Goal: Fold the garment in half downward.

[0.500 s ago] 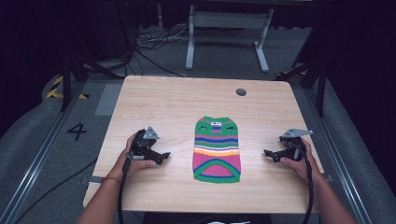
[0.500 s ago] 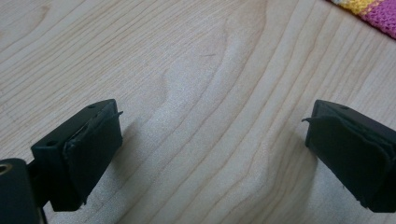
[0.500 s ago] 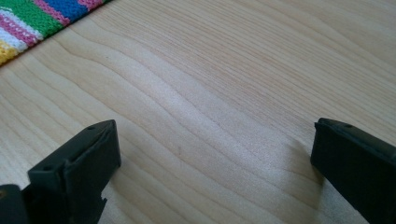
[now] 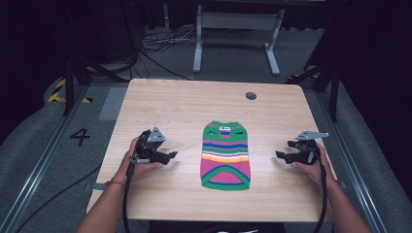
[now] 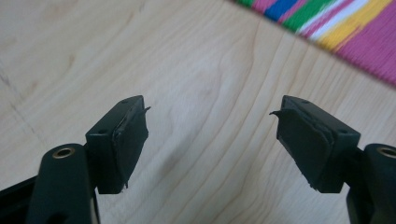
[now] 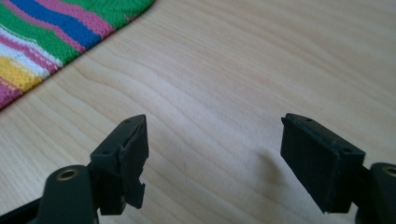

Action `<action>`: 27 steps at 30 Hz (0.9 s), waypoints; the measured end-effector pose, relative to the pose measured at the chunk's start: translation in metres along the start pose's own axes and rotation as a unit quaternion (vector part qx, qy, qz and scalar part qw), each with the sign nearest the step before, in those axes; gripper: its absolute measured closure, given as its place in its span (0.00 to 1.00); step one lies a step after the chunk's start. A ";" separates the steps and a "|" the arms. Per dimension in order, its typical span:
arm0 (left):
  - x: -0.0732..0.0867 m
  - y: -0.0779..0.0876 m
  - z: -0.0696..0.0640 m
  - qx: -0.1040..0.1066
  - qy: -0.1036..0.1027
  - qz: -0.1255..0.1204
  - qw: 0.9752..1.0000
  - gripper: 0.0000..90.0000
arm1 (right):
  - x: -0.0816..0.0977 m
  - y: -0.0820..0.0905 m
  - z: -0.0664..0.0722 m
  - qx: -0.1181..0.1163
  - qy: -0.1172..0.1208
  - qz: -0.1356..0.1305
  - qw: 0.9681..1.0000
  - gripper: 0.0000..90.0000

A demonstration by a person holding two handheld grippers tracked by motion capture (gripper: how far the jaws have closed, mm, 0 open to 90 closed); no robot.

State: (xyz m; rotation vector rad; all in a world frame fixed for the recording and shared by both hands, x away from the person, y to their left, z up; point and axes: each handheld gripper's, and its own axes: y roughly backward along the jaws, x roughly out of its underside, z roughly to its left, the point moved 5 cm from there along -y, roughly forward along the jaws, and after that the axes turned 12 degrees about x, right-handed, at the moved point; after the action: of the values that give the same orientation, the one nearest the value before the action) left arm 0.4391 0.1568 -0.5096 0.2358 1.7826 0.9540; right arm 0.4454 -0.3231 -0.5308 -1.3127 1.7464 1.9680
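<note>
Lying flat mid-table, the striped sweater [image 4: 226, 155] has the left gripper [image 4: 167, 156] and right gripper [image 4: 281, 155] either side of it, jaws spread, empty. Probably best pinching both hem corners evenly.

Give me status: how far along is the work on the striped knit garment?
Done: nothing visible. The striped garment lies flat and spread in the middle of the table. In hand: nothing. The left gripper and right gripper sit either side of it, both open and empty over bare wood. Left: the first grasp and all handling.
</note>
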 end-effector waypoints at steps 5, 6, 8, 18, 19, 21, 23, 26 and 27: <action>-0.017 -0.007 0.002 -0.003 -0.017 0.013 1.000 0.31 | -0.022 0.001 0.007 -0.020 0.014 -0.004 1.000 0.33; -0.020 -0.009 0.003 0.000 -0.018 0.015 1.000 0.32 | -0.030 0.001 0.009 -0.019 0.020 -0.007 1.000 0.35; -0.029 -0.013 0.006 0.004 -0.018 0.011 1.000 0.32 | -0.040 -0.002 0.013 -0.021 0.026 -0.009 0.999 0.36; -0.061 -0.040 0.023 0.018 -0.009 0.014 1.000 0.34 | -0.085 -0.031 0.034 -0.025 0.053 0.002 0.998 0.43; -0.064 -0.043 0.026 0.017 -0.005 0.018 1.000 0.33 | -0.089 -0.033 0.036 -0.027 0.055 0.001 0.998 0.45; -0.069 -0.051 0.032 0.011 0.007 0.020 1.000 0.32 | -0.098 -0.041 0.039 -0.009 0.071 -0.003 0.997 0.48; -0.077 -0.060 0.039 0.006 0.014 0.017 1.000 0.33 | -0.108 -0.049 0.044 -0.020 0.075 -0.010 0.997 0.52; -0.087 -0.070 0.041 0.012 0.021 0.008 1.000 0.35 | -0.119 -0.061 0.050 -0.022 0.078 -0.007 0.997 0.54; -0.091 -0.072 0.041 0.008 0.014 0.008 1.000 0.36 | -0.120 -0.064 0.051 -0.026 0.076 -0.005 0.997 0.54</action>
State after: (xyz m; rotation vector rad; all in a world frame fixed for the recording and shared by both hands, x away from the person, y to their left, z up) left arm 0.5332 0.0776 -0.5009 0.2486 1.8176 0.9581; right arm 0.5336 -0.2134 -0.4943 -1.5230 1.7613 1.9678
